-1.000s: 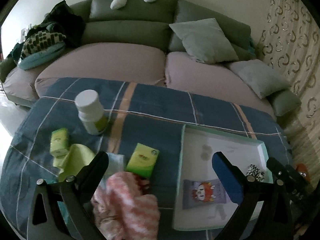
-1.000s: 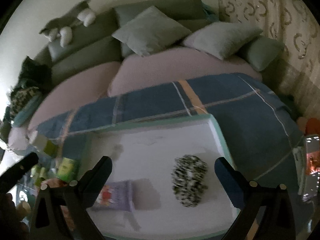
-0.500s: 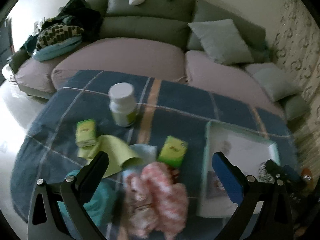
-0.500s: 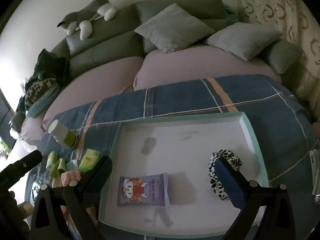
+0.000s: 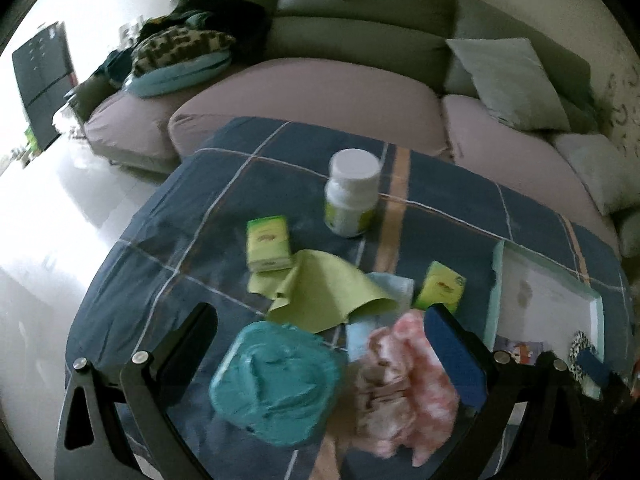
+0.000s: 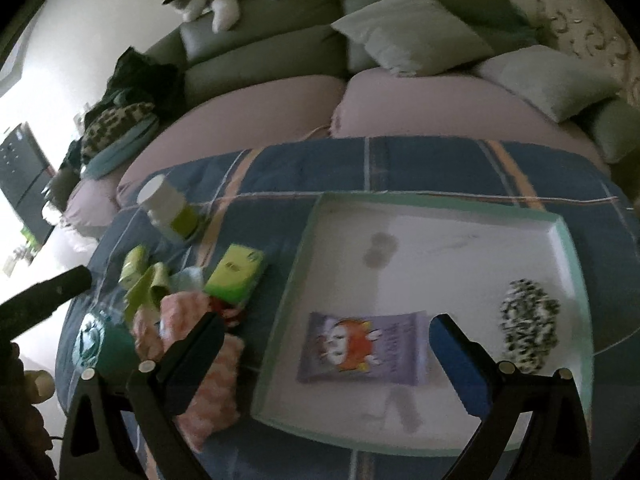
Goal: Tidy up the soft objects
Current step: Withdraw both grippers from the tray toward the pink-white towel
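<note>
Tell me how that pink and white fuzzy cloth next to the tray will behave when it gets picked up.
The pink and white fuzzy cloth lies crumpled in loose folds, so it will probably sag and drape rather than hold shape. It looks light. Its edge lies against the blue cloth, so that may drag along.

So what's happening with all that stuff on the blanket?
Someone is sorting soft things into a white tray. A black-and-white scrunchie and a purple packet already lie in it. Both grippers are open and empty: the left gripper hovers over a teal item and a pink-and-white fluffy cloth, the right gripper over the tray.
</note>
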The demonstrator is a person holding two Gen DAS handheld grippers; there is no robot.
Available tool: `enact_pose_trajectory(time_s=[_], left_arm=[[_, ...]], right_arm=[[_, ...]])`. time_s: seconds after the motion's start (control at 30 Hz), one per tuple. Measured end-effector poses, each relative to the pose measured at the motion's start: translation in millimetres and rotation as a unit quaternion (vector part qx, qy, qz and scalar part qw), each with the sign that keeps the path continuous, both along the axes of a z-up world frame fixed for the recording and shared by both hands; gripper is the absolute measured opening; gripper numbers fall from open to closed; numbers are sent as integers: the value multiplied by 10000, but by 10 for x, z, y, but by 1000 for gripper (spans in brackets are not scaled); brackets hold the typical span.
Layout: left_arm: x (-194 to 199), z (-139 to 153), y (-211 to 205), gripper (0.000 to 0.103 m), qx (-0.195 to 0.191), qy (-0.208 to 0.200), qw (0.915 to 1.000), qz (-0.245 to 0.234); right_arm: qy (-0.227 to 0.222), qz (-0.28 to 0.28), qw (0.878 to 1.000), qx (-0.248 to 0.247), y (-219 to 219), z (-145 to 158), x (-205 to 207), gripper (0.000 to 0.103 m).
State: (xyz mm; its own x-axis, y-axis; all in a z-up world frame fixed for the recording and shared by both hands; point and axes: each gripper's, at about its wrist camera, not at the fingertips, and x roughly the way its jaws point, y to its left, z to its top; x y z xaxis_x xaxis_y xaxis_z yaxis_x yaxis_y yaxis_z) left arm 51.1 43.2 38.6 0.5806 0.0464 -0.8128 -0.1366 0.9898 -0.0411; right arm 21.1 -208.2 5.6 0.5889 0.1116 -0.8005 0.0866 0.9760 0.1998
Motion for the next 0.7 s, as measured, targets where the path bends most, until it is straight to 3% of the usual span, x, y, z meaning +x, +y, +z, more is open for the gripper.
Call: enact_pose_trajectory(time_s=[0.17, 0.5, 0.7], left_arm=[[-9, -27, 168, 103, -258, 99, 9995, 146], [11, -67, 109, 103, -209, 209, 9995, -98], [29, -121, -41, 103, -292, 319, 9983, -398]], right_arm=[[147, 345, 9992, 140, 191, -55, 22, 103], [315, 989, 9946, 17, 668, -185, 14, 103], [386, 1190, 9920, 166, 787, -254, 1, 93]])
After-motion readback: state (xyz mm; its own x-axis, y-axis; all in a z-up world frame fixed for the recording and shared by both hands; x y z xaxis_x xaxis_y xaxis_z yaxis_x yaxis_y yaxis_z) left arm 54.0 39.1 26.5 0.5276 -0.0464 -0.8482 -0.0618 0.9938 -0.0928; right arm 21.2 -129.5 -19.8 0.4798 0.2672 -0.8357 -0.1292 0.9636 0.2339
